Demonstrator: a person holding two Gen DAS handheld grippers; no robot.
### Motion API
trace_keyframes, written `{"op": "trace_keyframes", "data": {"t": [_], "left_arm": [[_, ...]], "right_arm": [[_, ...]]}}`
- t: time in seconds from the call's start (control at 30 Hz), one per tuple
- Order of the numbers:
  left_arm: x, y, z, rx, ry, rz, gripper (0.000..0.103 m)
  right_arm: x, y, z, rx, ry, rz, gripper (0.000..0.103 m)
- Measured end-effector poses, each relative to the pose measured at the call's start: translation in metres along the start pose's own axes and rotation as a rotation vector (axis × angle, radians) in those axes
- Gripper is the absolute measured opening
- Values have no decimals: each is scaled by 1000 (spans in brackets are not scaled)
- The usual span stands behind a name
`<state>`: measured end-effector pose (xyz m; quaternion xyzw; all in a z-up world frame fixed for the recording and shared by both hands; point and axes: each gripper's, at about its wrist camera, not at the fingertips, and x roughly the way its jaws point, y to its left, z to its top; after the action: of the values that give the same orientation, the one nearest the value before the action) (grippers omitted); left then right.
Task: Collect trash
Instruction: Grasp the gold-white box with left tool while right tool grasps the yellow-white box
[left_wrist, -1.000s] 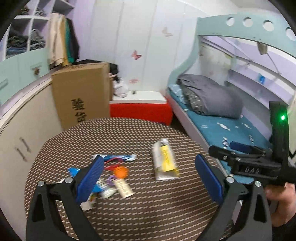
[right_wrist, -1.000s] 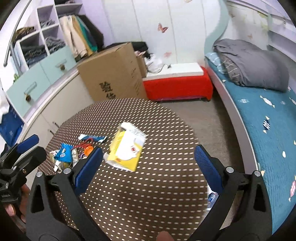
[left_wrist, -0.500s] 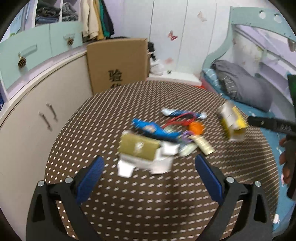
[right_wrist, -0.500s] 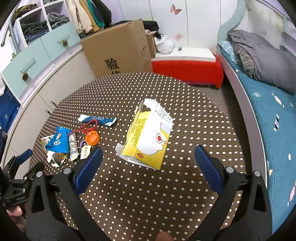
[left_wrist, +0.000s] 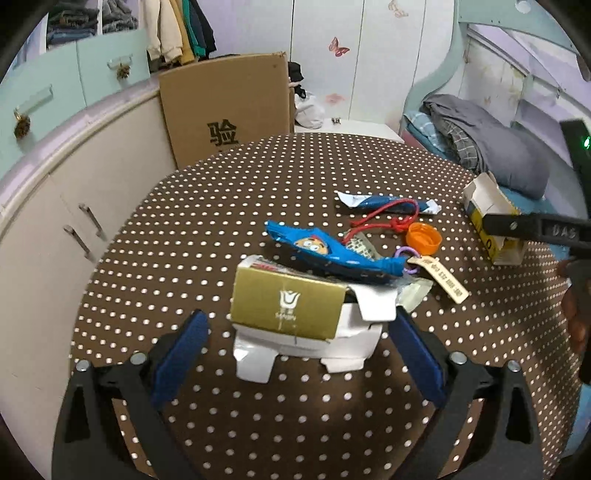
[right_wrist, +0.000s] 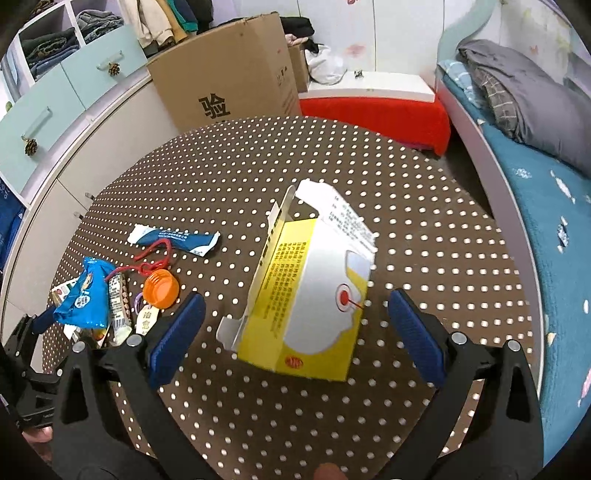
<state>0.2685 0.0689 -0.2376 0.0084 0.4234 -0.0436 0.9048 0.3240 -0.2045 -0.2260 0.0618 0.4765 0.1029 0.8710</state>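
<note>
The left claw has just been closing, and its blue pads straddle the gold-and-white carton on the dotted table without visibly pressing it. The right claw stands wide, its jaws having just eased inward slightly, with the yellow-and-white box lying opened between its pads, clear of both. A blue wrapper, an orange cap and a red cord lie scattered between the two boxes.

gold box, yellow-white carton, brown white-dotted tablecloth
</note>
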Motion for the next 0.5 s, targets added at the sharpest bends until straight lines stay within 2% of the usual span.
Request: {"op": "trace_keyframes", "data": {"t": [0.03,0.07,0.1,0.3,0.5], "left_arm": [[1,0,0,-3,8,-8,71],[0,0,0,-4,6,-8,68],[-2,1,0,-8,3,-15,68],[-17,-3,-9,-13,-3,-11,68],[-47,-17,-15,-30,-44,-24,68]], "right_arm": [[1,-1,0,3,-1,1,82],[3,-1,-1,4,2,1,66],[1,-3,-1,-1,-7,-15,64],[-15,-18,-11,6,-19,52,52],[-40,-39,-21,26,-51,92,47]]}}
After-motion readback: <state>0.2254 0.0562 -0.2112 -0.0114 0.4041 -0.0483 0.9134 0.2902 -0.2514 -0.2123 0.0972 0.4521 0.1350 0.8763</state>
